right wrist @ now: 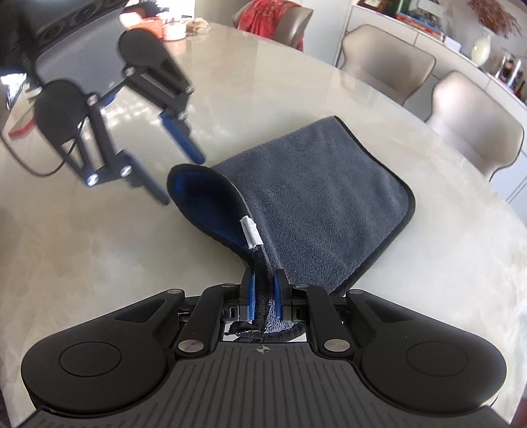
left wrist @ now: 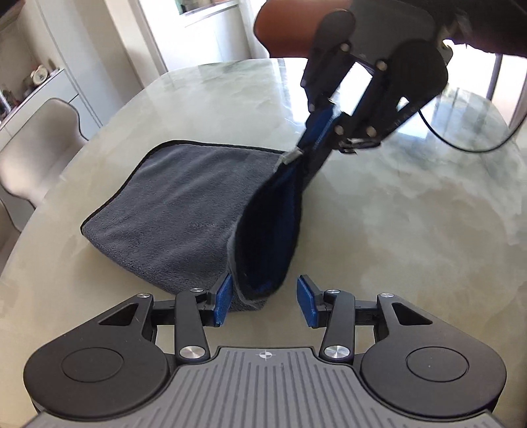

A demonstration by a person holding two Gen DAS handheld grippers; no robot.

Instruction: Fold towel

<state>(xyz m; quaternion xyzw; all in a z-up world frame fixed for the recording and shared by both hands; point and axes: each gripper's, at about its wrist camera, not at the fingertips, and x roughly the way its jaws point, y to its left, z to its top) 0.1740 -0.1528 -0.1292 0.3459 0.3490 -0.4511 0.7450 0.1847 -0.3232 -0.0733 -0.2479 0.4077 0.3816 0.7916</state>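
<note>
A grey towel (left wrist: 184,204) with a blue inner side and black hem lies folded on the marble table (left wrist: 411,230). My right gripper (right wrist: 263,298) is shut on a far corner of the towel (right wrist: 322,194), beside its white tag (right wrist: 250,232), and lifts that corner so the layers gape. It also shows in the left wrist view (left wrist: 316,131). My left gripper (left wrist: 265,304) is open; the near towel corner lies between its pads, against the left one. In the right wrist view the left gripper (right wrist: 182,177) hovers open by the far towel edge.
Beige chairs (right wrist: 474,118) stand around the table's far side. A brown chair back (left wrist: 283,29) is behind the right gripper. A black cable (left wrist: 461,145) hangs over the table. Small items (right wrist: 174,28) sit at the table's far end.
</note>
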